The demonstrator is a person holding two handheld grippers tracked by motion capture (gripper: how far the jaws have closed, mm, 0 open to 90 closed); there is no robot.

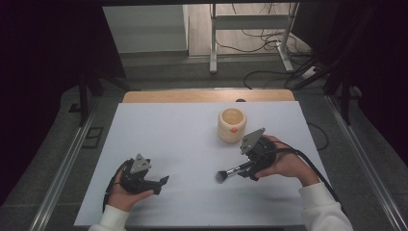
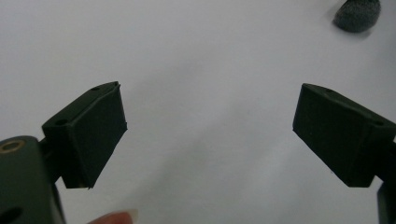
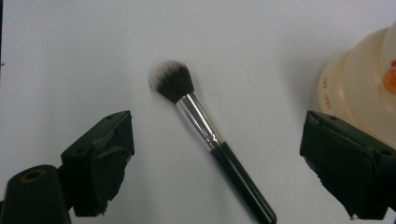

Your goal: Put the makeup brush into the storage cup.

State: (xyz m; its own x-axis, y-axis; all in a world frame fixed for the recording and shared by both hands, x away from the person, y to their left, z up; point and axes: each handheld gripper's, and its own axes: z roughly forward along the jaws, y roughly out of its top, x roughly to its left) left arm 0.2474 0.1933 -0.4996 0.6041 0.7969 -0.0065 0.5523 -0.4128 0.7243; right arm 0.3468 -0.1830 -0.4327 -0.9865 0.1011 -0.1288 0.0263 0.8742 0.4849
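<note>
A makeup brush (image 1: 232, 171) with a black handle, silver ferrule and dark bristles lies on the white table (image 1: 183, 139). My right gripper (image 1: 246, 169) is open over its handle. In the right gripper view the brush (image 3: 210, 140) lies between the wide jaws without touching either, bristles pointing away. A cream round jar (image 1: 232, 124) with an orange mark stands just beyond the right gripper; the jar (image 3: 359, 88) is at the right edge of the right gripper view. My left gripper (image 1: 162, 181) rests open at the front left with nothing in it (image 2: 210, 107). The brush head (image 2: 357, 15) is far off at its upper right.
A wooden strip (image 1: 207, 96) runs along the table's far edge. Beyond it are a grey floor, metal desk legs (image 1: 213, 43) and loose cables (image 1: 269, 43). Metal rails (image 1: 62, 163) flank the table on both sides.
</note>
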